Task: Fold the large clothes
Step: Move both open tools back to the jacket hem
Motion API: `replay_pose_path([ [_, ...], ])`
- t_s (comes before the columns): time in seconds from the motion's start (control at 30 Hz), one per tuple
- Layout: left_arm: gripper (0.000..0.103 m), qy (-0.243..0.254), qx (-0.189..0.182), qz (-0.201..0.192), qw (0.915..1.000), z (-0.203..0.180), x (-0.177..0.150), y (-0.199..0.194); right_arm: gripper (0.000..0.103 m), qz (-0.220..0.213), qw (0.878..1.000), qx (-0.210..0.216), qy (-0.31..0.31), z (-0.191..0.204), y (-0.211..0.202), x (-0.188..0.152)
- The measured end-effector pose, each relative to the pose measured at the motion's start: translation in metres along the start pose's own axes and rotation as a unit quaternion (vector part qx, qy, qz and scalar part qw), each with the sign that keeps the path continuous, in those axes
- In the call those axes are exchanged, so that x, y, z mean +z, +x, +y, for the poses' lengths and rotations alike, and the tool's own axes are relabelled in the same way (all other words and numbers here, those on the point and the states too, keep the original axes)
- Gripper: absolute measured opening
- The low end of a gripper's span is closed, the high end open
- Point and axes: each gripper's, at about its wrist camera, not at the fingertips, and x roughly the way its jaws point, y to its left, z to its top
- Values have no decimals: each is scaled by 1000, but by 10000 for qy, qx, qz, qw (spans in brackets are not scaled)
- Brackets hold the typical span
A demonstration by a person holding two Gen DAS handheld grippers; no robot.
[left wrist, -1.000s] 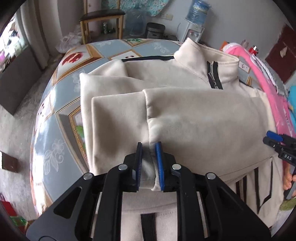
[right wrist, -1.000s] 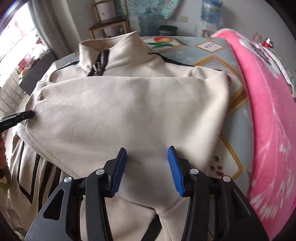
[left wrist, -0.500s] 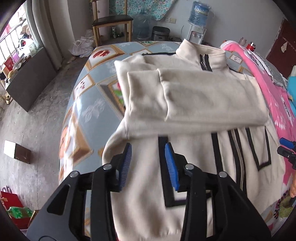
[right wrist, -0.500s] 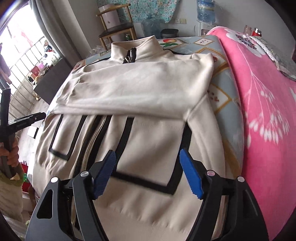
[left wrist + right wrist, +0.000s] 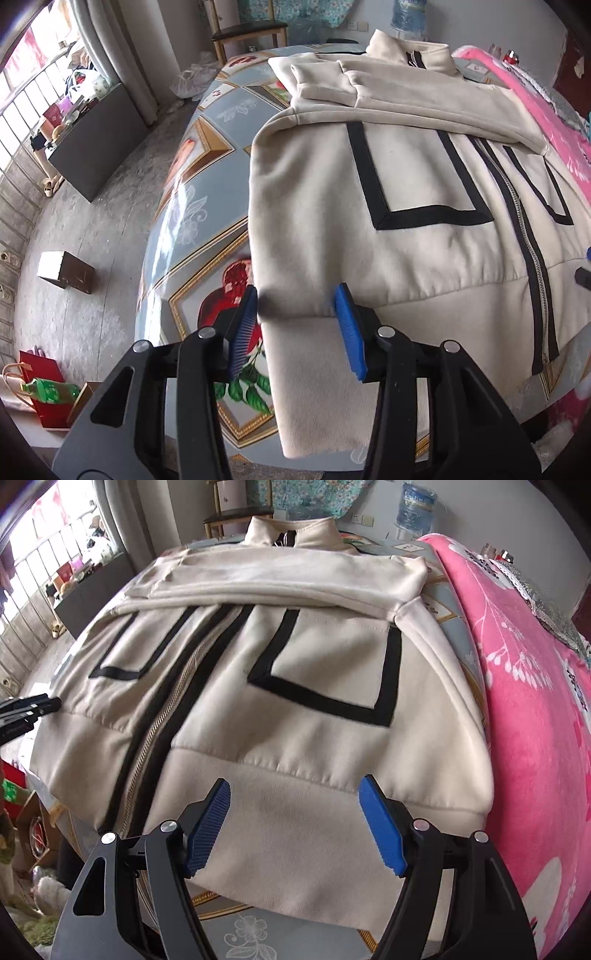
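A cream zip jacket (image 5: 424,192) with black trim lies face up on the patterned table (image 5: 192,206), both sleeves folded across its chest (image 5: 388,99). My left gripper (image 5: 297,325) is open, its blue pads straddling the jacket's bottom left hem corner. My right gripper (image 5: 295,819) is open over the hem band (image 5: 295,812) right of the zipper (image 5: 166,720). The left gripper's tip shows at the left edge of the right wrist view (image 5: 29,709).
A pink floral blanket (image 5: 535,701) lies along the table's right side. On the floor left are a dark cabinet (image 5: 96,140), a small box (image 5: 66,271) and a red bag (image 5: 40,384). A wooden chair (image 5: 251,33) and a water bottle (image 5: 415,506) stand behind.
The left gripper let go of the folded sleeve. Both grippers drew back from the chest to the bottom hem and opened wider.
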Motion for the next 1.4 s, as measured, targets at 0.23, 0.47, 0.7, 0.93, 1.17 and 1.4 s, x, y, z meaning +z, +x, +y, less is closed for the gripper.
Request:
replay_pose_path([
  [0.23,43,-273,11,-85,9996,13,-21,-14,71,38,9998,-102,174,-2,-1,-31],
  [0.47,43,-486,24,-181,9986,27,-38,-25,72,2,9991,-66,429,-6,-11,-51],
  [0.7,44,-613,26,-97,9981,30,-52,-20,72,-120,9980,-3,620,-8,-19,-52],
  [0.93,44,-703,-188,-135,9973,35,-68,-26,72,-619,9870,57,1482,-55,-51,-67],
  [1.17,44,-872,-617,-385,9935,46,-88,-28,72,-753,9768,153,1999,-93,-57,-91],
  [1.4,44,-679,-1055,-729,9894,32,-79,-41,72,-755,9695,508,2275,-112,-47,-98],
])
